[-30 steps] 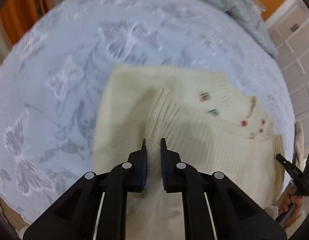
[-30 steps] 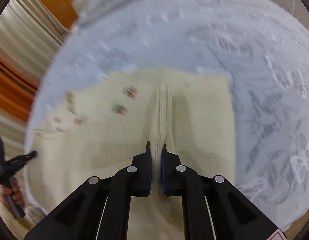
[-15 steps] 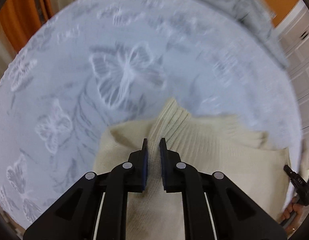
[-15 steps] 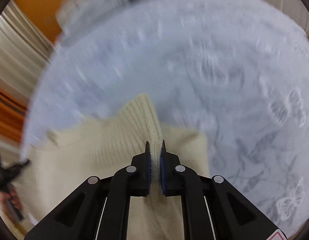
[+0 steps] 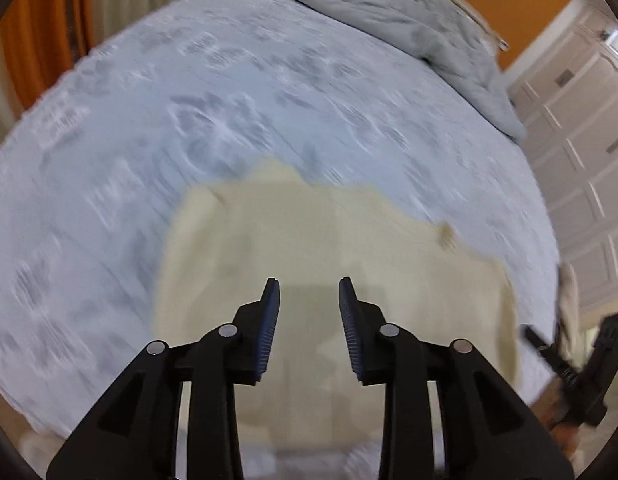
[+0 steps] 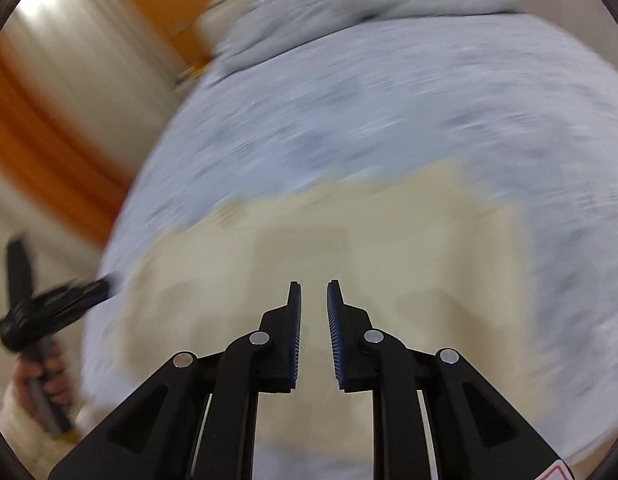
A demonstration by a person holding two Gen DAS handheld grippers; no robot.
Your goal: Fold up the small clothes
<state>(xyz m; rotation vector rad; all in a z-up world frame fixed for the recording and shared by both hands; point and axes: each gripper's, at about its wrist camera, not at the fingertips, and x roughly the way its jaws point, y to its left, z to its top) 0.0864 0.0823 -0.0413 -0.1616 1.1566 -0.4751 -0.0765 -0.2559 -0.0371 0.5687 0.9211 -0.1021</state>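
Observation:
A small cream knitted sweater (image 5: 333, 248) lies folded flat on the pale blue bed cover (image 5: 189, 100); its flower embroidery is hidden. It also shows in the right wrist view (image 6: 369, 248). My left gripper (image 5: 309, 292) is open and empty, hovering over the sweater's near part. My right gripper (image 6: 314, 292) is open a little and empty, also above the sweater. Each gripper shows in the other's view: the right one (image 5: 577, 368) at the right edge, the left one (image 6: 45, 312) at the left edge. Both views are motion blurred.
A crumpled grey duvet (image 5: 397, 16) lies at the far side of the bed. White panelled cupboard doors (image 5: 581, 152) stand to the right. Orange and white curtains (image 6: 49, 120) hang to the left of the bed.
Both grippers, shut on the sweater's ribbed edge, carried it over the garment, hiding the embroidery. Now both have opened, let go and pulled back above the folded sweater.

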